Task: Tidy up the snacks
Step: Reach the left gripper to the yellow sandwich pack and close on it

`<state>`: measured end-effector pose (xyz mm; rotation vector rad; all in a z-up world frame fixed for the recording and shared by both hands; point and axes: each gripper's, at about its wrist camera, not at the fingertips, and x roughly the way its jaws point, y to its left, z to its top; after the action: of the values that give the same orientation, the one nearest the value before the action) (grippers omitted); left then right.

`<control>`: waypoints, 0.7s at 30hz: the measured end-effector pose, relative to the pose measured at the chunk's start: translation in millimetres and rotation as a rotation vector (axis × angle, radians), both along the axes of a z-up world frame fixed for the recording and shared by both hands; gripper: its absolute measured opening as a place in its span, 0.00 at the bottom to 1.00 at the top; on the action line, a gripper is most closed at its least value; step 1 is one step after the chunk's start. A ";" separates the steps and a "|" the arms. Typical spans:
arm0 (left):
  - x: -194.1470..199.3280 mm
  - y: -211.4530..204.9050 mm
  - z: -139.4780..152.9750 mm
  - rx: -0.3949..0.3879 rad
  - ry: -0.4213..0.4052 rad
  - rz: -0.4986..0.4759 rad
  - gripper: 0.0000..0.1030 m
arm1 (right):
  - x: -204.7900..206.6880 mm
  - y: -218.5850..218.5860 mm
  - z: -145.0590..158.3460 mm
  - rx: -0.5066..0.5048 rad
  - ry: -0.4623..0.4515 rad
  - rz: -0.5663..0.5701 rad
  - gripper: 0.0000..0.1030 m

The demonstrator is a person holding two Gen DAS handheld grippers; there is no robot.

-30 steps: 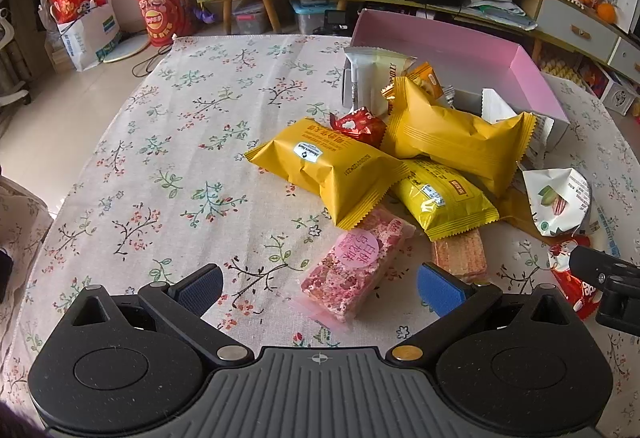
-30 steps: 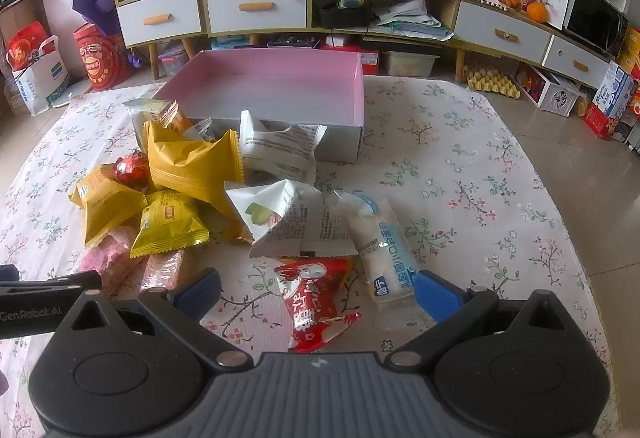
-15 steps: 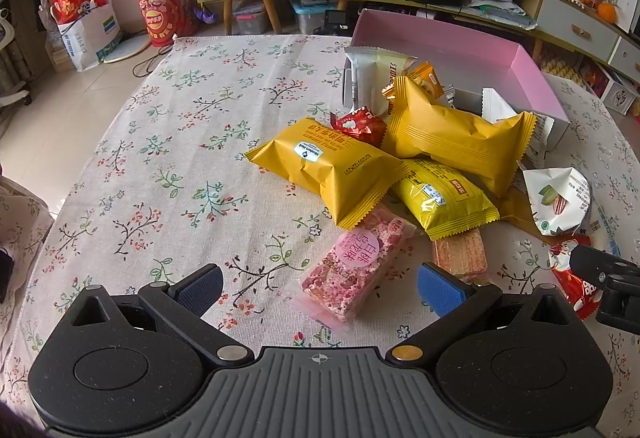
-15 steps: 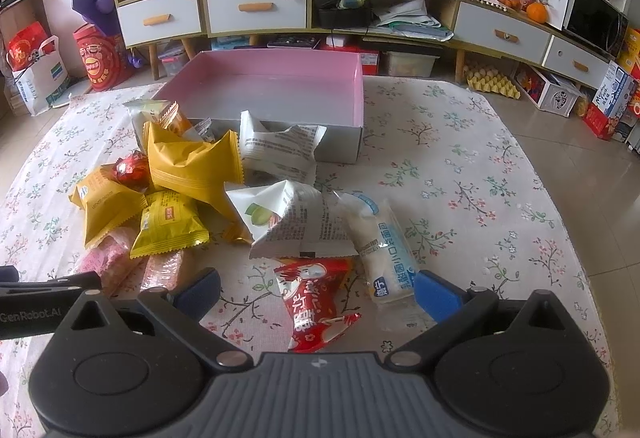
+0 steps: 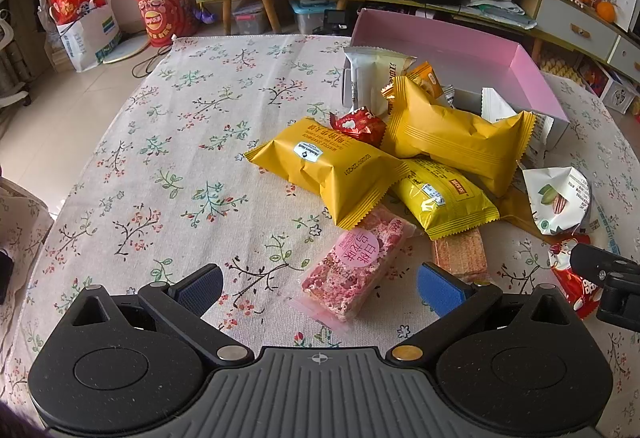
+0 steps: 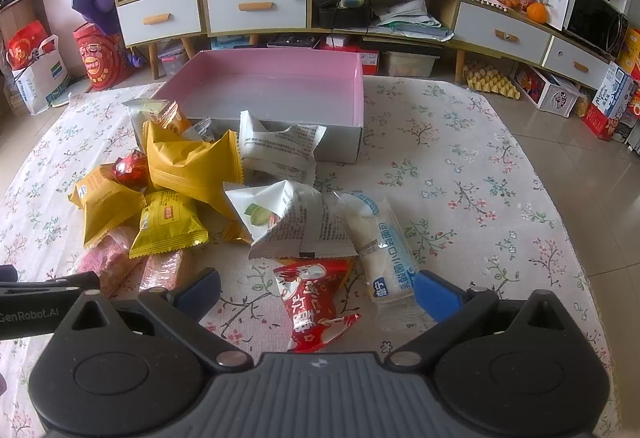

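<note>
A heap of snack packets lies on the flowered tablecloth in front of a pink box [image 6: 280, 77] [image 5: 460, 49], whose inside shows nothing in it. My left gripper [image 5: 320, 288] is open, with a pink nougat bar [image 5: 356, 266] lying on the cloth between its fingers. Beyond it lie three yellow packets [image 5: 324, 165] and a wafer bar [image 5: 460, 252]. My right gripper [image 6: 318, 294] is open around a red packet [image 6: 312, 302]. A white-and-blue packet [image 6: 384, 242] lies by its right finger, behind a white nut packet [image 6: 292, 217].
More white packets [image 6: 280, 145] lean on the box's front wall. A low cabinet with drawers [image 6: 256, 9] stands behind the table. Bare cloth stretches left of the heap [image 5: 160, 157] and right of it [image 6: 480, 177]. The right gripper's body [image 5: 608, 278] shows at the left view's right edge.
</note>
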<state>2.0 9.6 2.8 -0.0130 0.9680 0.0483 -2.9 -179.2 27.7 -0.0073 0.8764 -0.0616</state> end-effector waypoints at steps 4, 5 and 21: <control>0.4 0.1 0.7 0.001 -0.001 -0.004 1.00 | 0.3 -0.1 0.6 -0.003 -0.001 0.000 0.88; 0.9 0.7 1.0 0.000 0.000 -0.006 1.00 | 0.9 0.1 0.9 -0.006 -0.001 0.001 0.88; 28.1 14.5 16.7 -0.007 -0.027 -0.261 1.00 | 32.5 -24.2 15.0 0.107 0.047 0.157 0.88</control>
<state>30.2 24.2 19.4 0.1063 0.9361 -0.1952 29.5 -203.4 42.7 0.0228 0.9231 0.1323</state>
